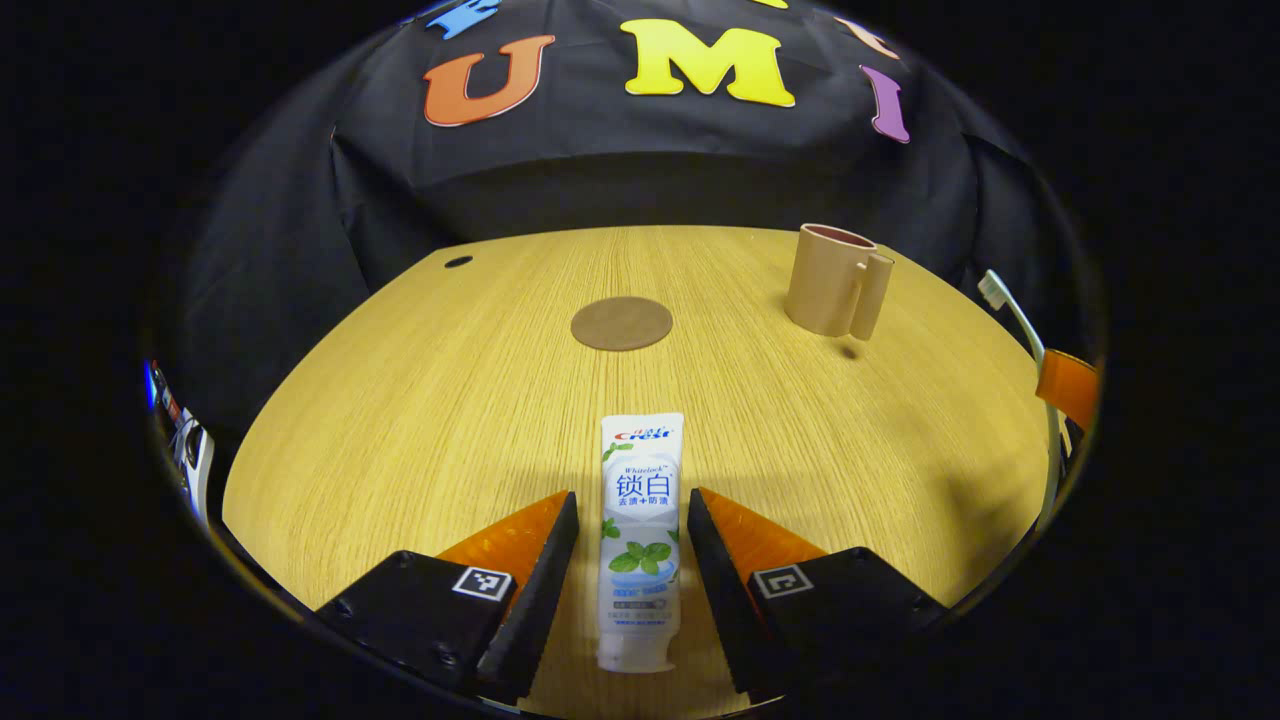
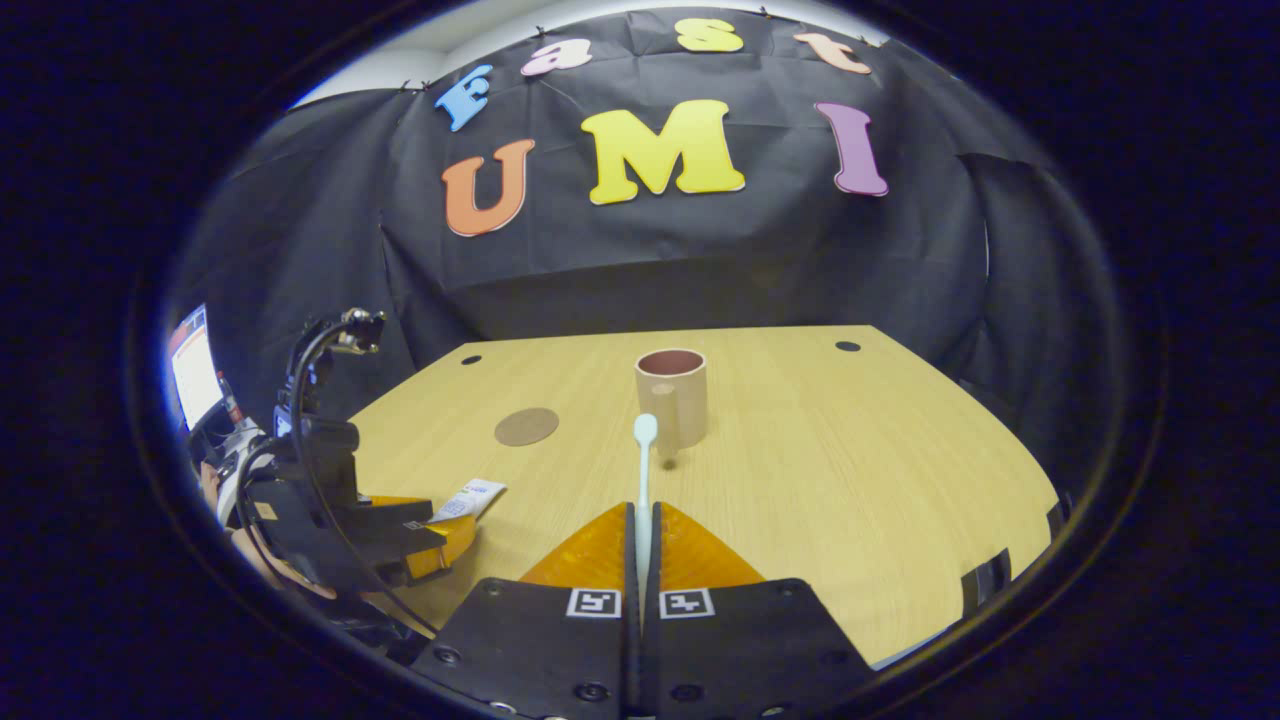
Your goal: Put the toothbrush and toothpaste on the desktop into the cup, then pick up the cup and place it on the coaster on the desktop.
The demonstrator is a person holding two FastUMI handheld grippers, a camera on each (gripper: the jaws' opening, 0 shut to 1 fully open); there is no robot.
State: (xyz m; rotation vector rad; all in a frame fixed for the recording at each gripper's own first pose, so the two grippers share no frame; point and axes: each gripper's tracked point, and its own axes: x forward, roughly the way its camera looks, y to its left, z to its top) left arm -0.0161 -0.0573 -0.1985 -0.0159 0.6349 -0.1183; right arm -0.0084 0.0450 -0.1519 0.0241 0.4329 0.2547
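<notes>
With the cup (image 2: 671, 395) empty and off the coaster (image 2: 526, 426), the right gripper (image 2: 642, 530) clamps the toothbrush (image 2: 643, 470) while the left gripper (image 1: 632, 545), jaws apart, straddles the toothpaste (image 1: 640, 530) lying on the desktop (image 1: 420, 400).

In the left gripper view, the left gripper (image 1: 632, 530) is low over the wooden tabletop (image 1: 420, 420), its two fingers spread wide on either side of the toothpaste (image 1: 640, 540). The tube lies flat on the wood, cap end nearest the camera, its crimped end pointing away; a narrow gap shows between each finger and the tube. Farther off, near the middle, lies the round brown coaster (image 1: 621, 323). To the far right stands the tan cup (image 1: 833, 280), upright, handle turned toward the near right, well apart from the coaster. At the right edge the toothbrush (image 1: 1010, 310) shows head up above the tabletop, beside part of the other gripper (image 1: 1068, 385).
</notes>
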